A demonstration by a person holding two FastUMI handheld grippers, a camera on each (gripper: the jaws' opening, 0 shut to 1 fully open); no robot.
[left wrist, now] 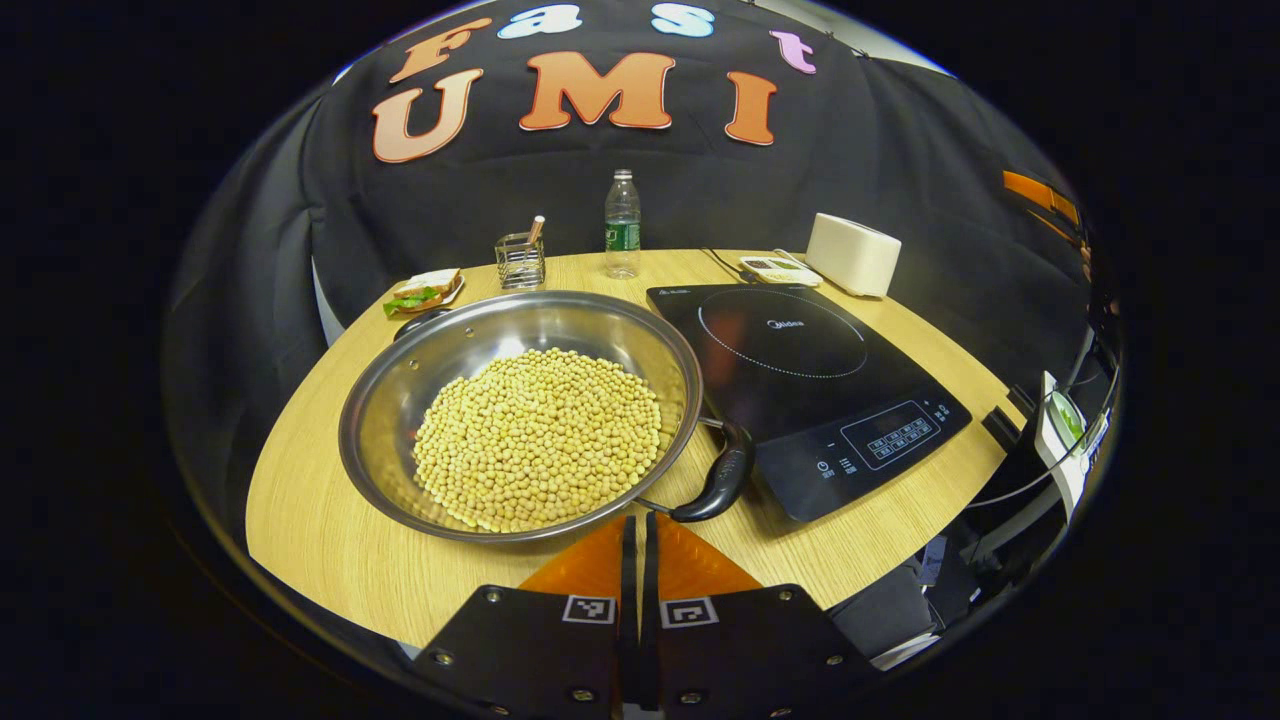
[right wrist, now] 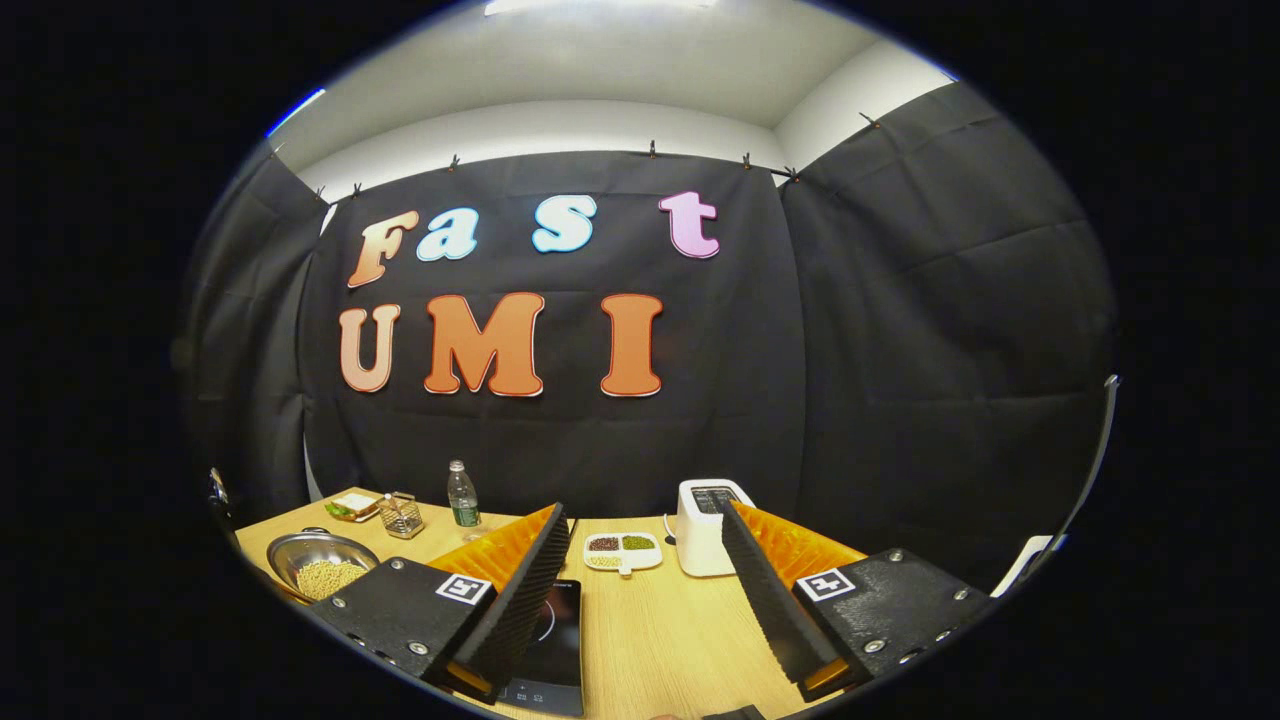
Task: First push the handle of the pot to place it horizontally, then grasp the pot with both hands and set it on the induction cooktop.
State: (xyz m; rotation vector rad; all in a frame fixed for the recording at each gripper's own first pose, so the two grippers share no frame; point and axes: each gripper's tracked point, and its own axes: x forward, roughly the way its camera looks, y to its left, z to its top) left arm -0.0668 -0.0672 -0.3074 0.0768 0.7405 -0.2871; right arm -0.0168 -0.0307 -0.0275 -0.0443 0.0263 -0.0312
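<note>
At near tabletop edge: left claw (left wrist: pixel 636 560) clenched, empty, tips just short of pot handle (left wrist: pixel 722 478). Right claw (right wrist: pixel 640 590) released, high, well clear. Pot (left wrist: pixel 400 400) beside cooktop (left wrist: pixel 800 380), handle angled toward it. Step: handle push, not begun. Next: sideways nudge; little room, cooktop edge close.

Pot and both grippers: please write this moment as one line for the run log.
pot: on table, full of beans | handle: toward left gripper, untouched | left: shut, empty | right gripper: open, empty | cooktop: bare
</note>
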